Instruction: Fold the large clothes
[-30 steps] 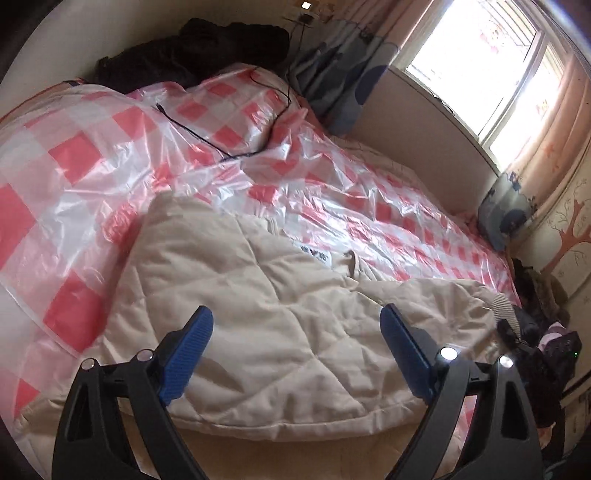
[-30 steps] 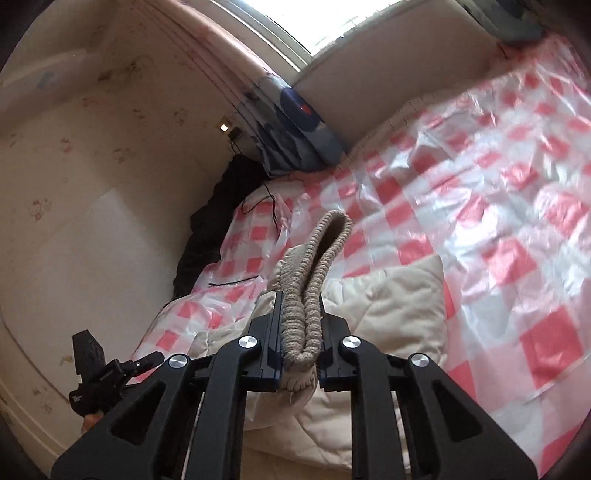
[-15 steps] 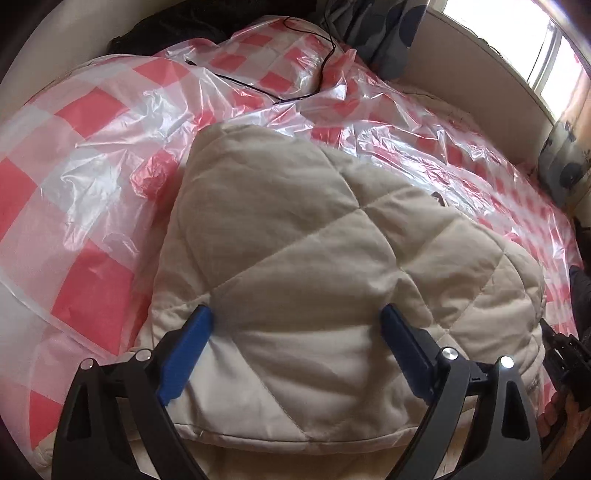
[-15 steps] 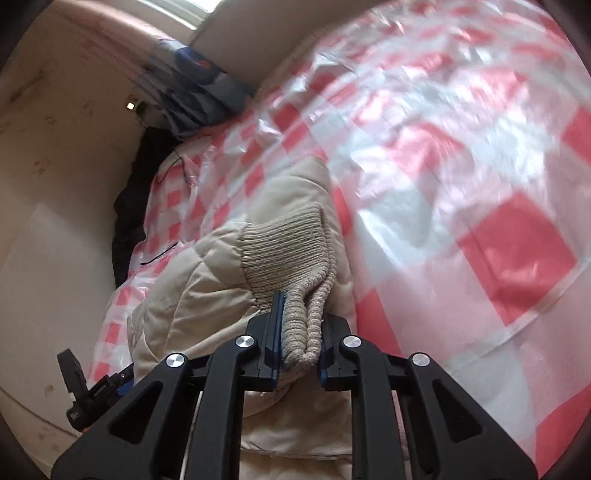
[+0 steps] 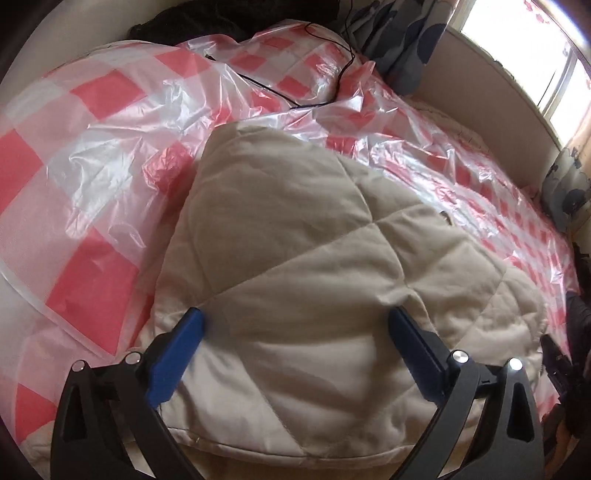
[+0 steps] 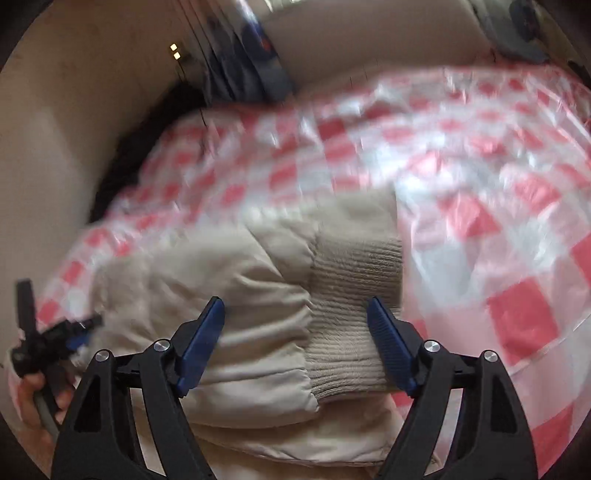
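Observation:
A beige quilted jacket [image 5: 295, 258] lies folded over itself on a bed covered with a red-and-white checked plastic sheet [image 5: 92, 122]. My left gripper [image 5: 295, 325] is open just above the jacket's near part, holding nothing. In the right wrist view the jacket [image 6: 221, 277] shows with its ribbed knit cuff [image 6: 351, 306] lying on top, between the blue fingers. My right gripper [image 6: 295, 317] is open above the cuff and holds nothing. The left gripper [image 6: 55, 332] shows at the left edge of that view.
A black cable [image 5: 325, 66] runs over the sheet at the far end. Dark clothing [image 5: 207, 18] and a blue-grey curtain [image 5: 402, 40] lie by the headboard wall. A low wall [image 5: 498, 92] under the window borders the bed's far side.
My right gripper has opened and let go of the knit cuff, which now lies on the folded jacket. The left gripper has stayed open and moved closer over the jacket.

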Tool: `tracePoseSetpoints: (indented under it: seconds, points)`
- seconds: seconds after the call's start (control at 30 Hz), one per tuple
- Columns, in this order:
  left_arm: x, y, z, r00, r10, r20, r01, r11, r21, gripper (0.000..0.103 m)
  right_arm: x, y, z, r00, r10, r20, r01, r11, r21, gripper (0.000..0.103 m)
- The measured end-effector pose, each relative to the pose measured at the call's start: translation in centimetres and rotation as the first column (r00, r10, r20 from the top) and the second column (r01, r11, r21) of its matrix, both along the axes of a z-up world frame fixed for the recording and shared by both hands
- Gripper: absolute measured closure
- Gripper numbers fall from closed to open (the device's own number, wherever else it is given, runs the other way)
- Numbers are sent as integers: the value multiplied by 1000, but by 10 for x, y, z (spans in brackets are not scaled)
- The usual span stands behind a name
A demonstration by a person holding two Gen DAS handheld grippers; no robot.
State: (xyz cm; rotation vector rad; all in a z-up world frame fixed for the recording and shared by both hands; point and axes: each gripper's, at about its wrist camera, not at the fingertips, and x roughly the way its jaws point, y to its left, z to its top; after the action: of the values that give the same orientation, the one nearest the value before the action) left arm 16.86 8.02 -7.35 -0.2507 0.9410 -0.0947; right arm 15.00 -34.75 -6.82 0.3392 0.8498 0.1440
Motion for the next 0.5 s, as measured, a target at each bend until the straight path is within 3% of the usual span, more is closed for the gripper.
tracePoseSetpoints:
  seconds: [0.07, 0.13, 0.23, 0.3, 0.4, 0.5]
  points:
    - [0, -9, -1, 1000, -12, 6, 12, 998, 55, 7, 0, -10, -9, 1000, -11, -17, 12, 999, 51, 27]
    - [-5, -9, 3, 1000, -23, -1, 23, 998, 61, 7, -5, -17, 6, 999, -22, -38, 25, 997, 69, 27]
    - [-35, 11, 28, 1000, -15, -11, 14, 998, -56, 7, -39, -34, 46, 999, 46, 4, -46, 975, 215, 25]
    - [-73, 32, 53, 1000, -21, 9, 21, 994, -107, 7, -75, -47, 69, 997, 81, 21, -84, 972, 221, 8]
    - [-142, 69, 91, 996, -75, 51, 80, 993, -88, 7, -138, -73, 72, 991, 119, -60, -101, 965, 243, 7]
    - [-211, 119, 110, 994, -88, 68, 95, 990, -103, 7, -200, -87, 57, 964, 195, -183, -144, 955, 260, 7]
